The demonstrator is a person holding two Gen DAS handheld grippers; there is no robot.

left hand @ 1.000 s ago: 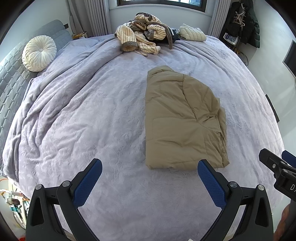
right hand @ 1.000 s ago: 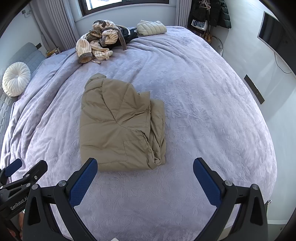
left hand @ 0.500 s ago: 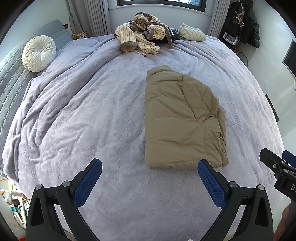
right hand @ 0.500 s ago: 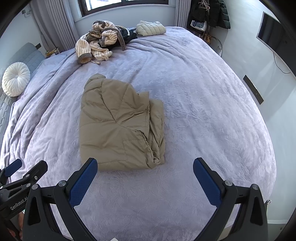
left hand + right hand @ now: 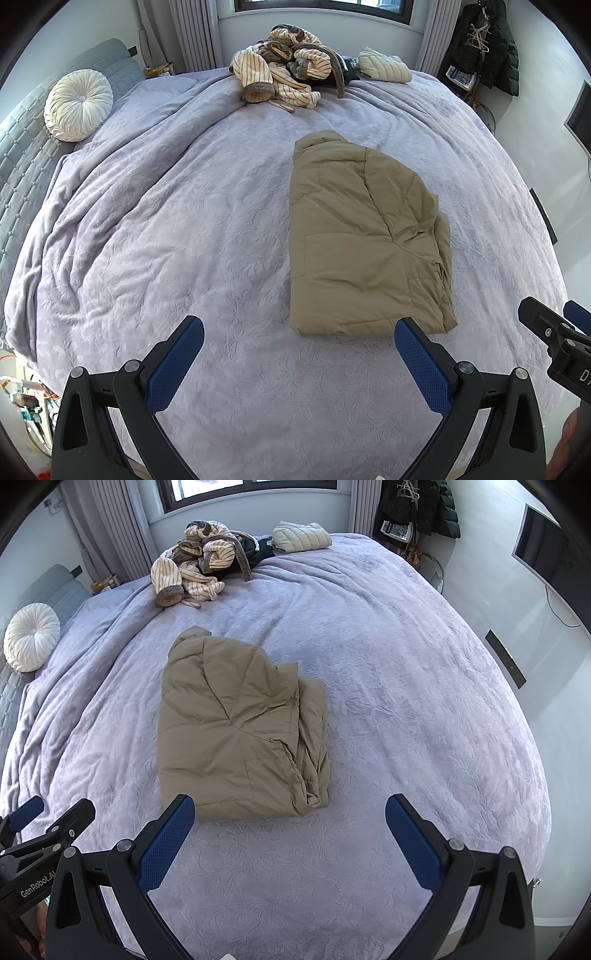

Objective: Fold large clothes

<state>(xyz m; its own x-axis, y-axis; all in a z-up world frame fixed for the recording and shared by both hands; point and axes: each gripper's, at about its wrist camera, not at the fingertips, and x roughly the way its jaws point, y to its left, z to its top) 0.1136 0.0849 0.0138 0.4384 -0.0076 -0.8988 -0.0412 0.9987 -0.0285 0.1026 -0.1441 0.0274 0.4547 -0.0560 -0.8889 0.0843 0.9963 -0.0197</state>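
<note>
Your left tool (image 5: 299, 345) is spread wide, gripping nothing, hovering over the bed (image 5: 147, 240). The tan puffer jacket (image 5: 362, 243) lies ahead and right of it, near hem just past the right fingertip; apart or touching, can't tell. Your right tool (image 5: 290, 823) is also spread wide and empty; from there the jacket (image 5: 236, 731) sits ahead and left, hem just beyond the left fingertip.

Handling, as a judgement: the jacket looks light, soft, puffy, with slick shell fabric. Expect it to spring back and slide off a shallow pinch. It's already folded lengthwise into a strip, collar at the far end, loose layered edges stacked along its right side. Take the near hem corners, one tool each, and bite through all layers, so the inner layers don't stay behind.

No containers in view. Far from both tools, by the window: a heap of striped clothes (image 5: 284, 77), and right of it a folded pale jacket (image 5: 384, 70).
</note>
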